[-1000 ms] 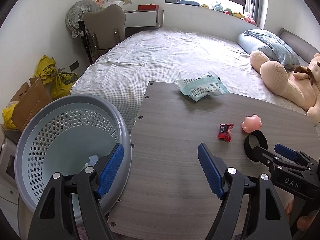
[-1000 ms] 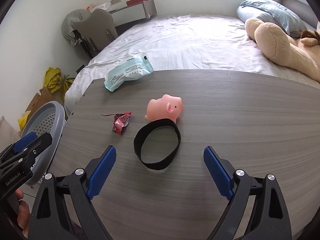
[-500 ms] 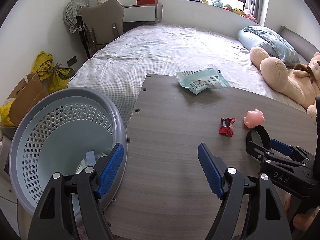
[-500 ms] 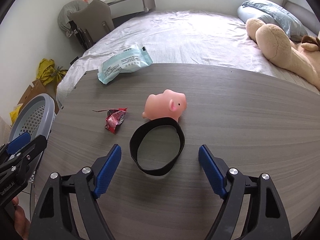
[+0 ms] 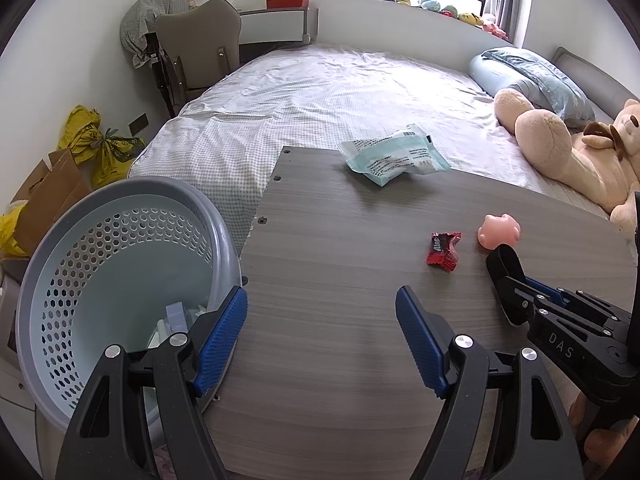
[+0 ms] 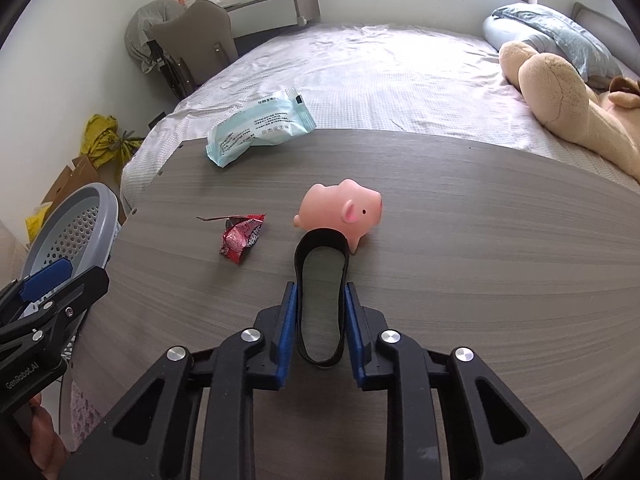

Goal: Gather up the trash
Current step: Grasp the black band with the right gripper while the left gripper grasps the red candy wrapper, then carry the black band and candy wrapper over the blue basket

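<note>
Right gripper [image 6: 320,300]: jaws have just been closing, now clamped on the black band [image 6: 320,280], squeezing it into a narrow loop on the table [image 6: 480,260]. Pink toy pig [image 6: 340,212]: touching the band's far end. Red wrapper [image 6: 242,236]: just left of the band. Blue-green packet [image 6: 260,128]: far table edge. Left gripper [image 5: 320,332]: jaws wide, empty, beside the basket [image 5: 120,240].
</note>
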### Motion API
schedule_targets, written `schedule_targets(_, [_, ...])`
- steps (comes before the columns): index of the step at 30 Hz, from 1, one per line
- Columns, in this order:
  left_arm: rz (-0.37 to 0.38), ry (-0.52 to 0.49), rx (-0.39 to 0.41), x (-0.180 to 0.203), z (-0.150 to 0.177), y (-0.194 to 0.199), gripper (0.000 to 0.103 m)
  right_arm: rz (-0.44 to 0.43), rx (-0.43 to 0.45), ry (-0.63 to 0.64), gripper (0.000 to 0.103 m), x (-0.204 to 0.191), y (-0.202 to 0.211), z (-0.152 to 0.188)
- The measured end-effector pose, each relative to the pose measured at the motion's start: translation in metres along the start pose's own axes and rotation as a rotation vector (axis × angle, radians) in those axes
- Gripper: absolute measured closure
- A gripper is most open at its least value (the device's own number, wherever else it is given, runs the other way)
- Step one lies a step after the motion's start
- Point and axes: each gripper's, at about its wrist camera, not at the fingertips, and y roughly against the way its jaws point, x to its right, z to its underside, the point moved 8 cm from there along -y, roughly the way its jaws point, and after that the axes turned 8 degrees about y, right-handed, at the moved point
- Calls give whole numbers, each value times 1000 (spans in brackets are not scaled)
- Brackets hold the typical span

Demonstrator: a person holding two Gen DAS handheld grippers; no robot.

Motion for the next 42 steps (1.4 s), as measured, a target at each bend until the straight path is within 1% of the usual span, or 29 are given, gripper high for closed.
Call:
schedule_targets(2, [2,-6,-3,4,0,0,30,-16,7,-20,85,2,4,2])
schedule_targets(8, [24,-23,-14,22,1,-1,30,-23,41,-61,85,20,20,6])
schedule_targets(17, [41,-66,-29,62,2,-15,30,-32,68,-127,85,57,34,16])
schedule_targets(24, [27,-96,-38,85,-4,-38,30,-38,94,-156,85,75,37,14])
schedule_targets(29, [11,-100,-31,90,-8,-53,30,-58,102,-173,85,81,34,13])
schedule_targets(35, [-4,-110,-42,94,-9,-66,30,-80,95,-189,85,83,28,15])
schedule_targets(36, [0,-110,-44,95,-8,-67,32,-83,96,-190,85,84,28,15])
schedule_targets(37, [6,-111,-46,96,-8,-68,36,-84,97,-191,85,85,28,15])
schedule_targets(38, [15,-114,-54,97,-7,-70,54,-86,98,-193,85,85,28,15])
schedule_targets(41, [51,-114,-58,100,-6,-69,84,-89,99,-196,85,87,29,15])
schedule_targets(42, [65,-108,-65,100,-5,-69,84,-88,100,-197,85,87,29,15])
